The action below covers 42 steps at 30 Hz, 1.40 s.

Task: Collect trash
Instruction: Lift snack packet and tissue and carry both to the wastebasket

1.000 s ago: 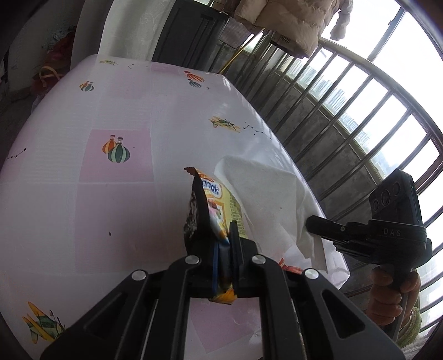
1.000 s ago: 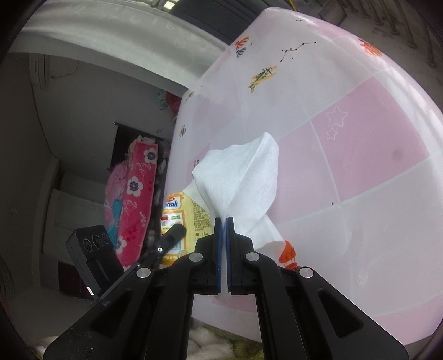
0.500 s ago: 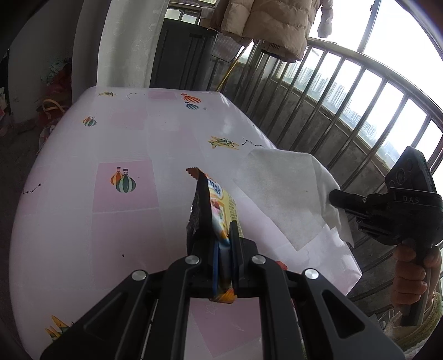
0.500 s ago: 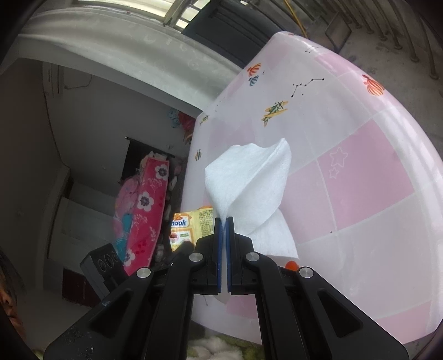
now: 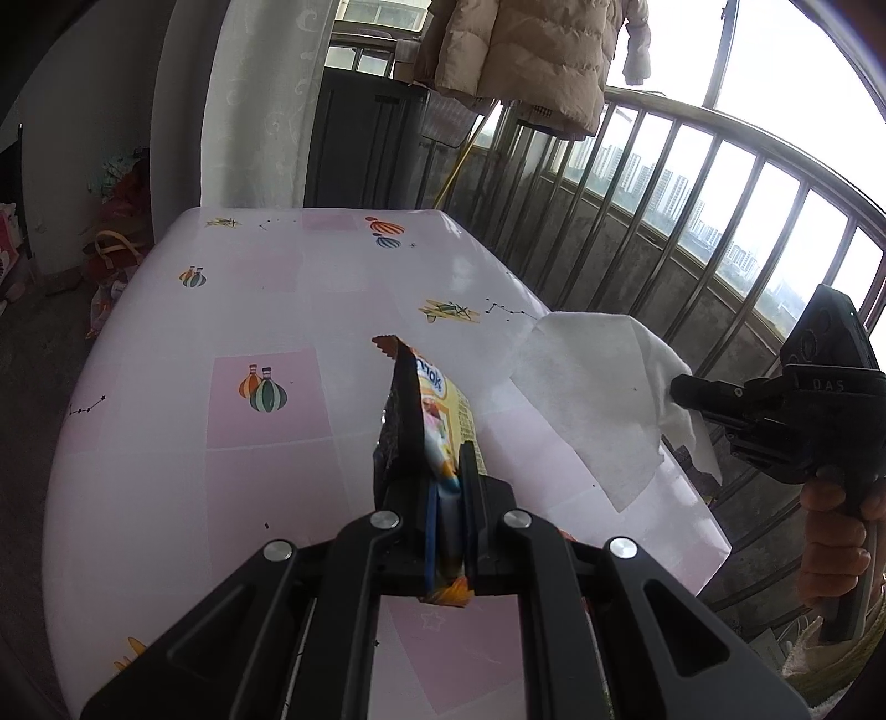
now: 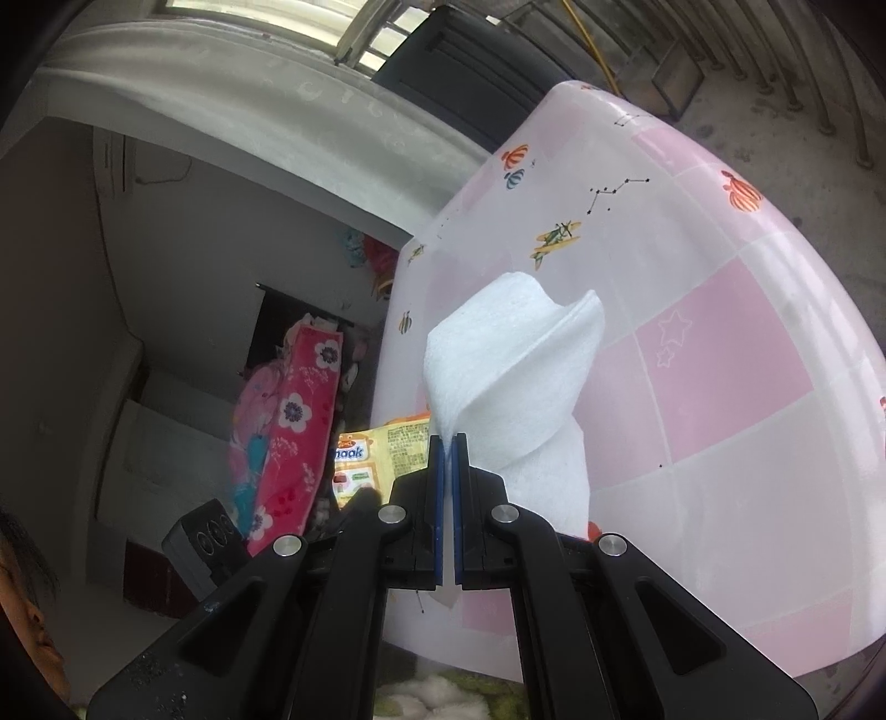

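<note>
My left gripper (image 5: 446, 471) is shut on a yellow snack wrapper (image 5: 437, 404) with a dark inner side, held on edge above the pink and white tablecloth (image 5: 249, 354). The right gripper (image 6: 447, 443) is shut on a white paper tissue (image 6: 509, 365) that hangs in a loose fold above the table's near edge. In the left wrist view the same tissue (image 5: 587, 387) drapes from the right gripper (image 5: 678, 390) at the right, held by a hand (image 5: 836, 531). The wrapper (image 6: 382, 448) shows left of the tissue in the right wrist view.
The table (image 6: 720, 360) has a printed cloth with balloons and planes. A metal balcony railing (image 5: 692, 221) runs along its right side. A puffy beige jacket (image 5: 526, 50) hangs above, and a dark cabinet (image 5: 365, 144) stands behind the table. Bright floral bedding (image 6: 288, 432) lies indoors.
Both grippers have risen from the table with their loads. The tissue has lifted off the cloth and hangs free; more of the room and railing now shows.
</note>
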Available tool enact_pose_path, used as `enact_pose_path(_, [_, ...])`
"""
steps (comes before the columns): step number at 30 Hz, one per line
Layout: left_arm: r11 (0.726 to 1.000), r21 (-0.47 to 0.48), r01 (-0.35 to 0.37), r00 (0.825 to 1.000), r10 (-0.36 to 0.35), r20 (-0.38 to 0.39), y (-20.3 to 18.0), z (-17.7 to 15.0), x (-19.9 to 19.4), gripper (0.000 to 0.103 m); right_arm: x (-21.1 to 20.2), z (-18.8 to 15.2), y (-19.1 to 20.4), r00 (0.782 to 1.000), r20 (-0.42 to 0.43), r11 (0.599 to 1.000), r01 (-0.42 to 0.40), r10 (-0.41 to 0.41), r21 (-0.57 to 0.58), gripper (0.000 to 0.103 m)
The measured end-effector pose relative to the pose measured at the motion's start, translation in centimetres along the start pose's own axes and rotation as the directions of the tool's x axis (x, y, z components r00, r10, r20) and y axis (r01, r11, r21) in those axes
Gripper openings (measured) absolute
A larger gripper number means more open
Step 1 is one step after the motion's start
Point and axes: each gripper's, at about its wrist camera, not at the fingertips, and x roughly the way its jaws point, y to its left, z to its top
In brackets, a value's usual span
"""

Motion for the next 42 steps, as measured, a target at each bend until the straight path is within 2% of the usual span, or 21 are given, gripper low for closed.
enact_pose_path(13, [0.998,-0.062,0.021,0.996,-0.016,0.086,0.7,0.3,-2.4,0.006,-1.8,1.3,2.1,0.999,0.021,0.998,0.047,-0.046,-0.041,0.001])
enact_pose_path(25, [0.998,-0.053,0.035,0.991,-0.028,0.132,0.6,-0.1,-4.2,0.006,-2.6,0.8,3.2,0.997,0.07,0.998,0.038,-0.034,-0.058,0.001])
enact_pose_path(32, [0.999,-0.032,0.039,0.99,-0.034,0.138,0.4,0.3,-4.3,0.006,-4.1,0.7,2.0,0.994,0.11,0.999,0.029,-0.025,-0.034,0.001])
enact_pose_path(38, [0.998,-0.004,0.07,0.99,-0.069,0.12,-0.9,1.4,-3.4,0.006,-7.0,0.9,0.1,0.982,0.184,0.999,0.038,-0.037,-0.004,0.001])
enact_pose_path(42, [0.99,0.032,0.138,0.986,-0.141,0.093,-2.6,2.8,-2.9,0.006,-10.9,1.1,-0.8,0.955,0.29,0.998,0.06,-0.061,0.011,0.001])
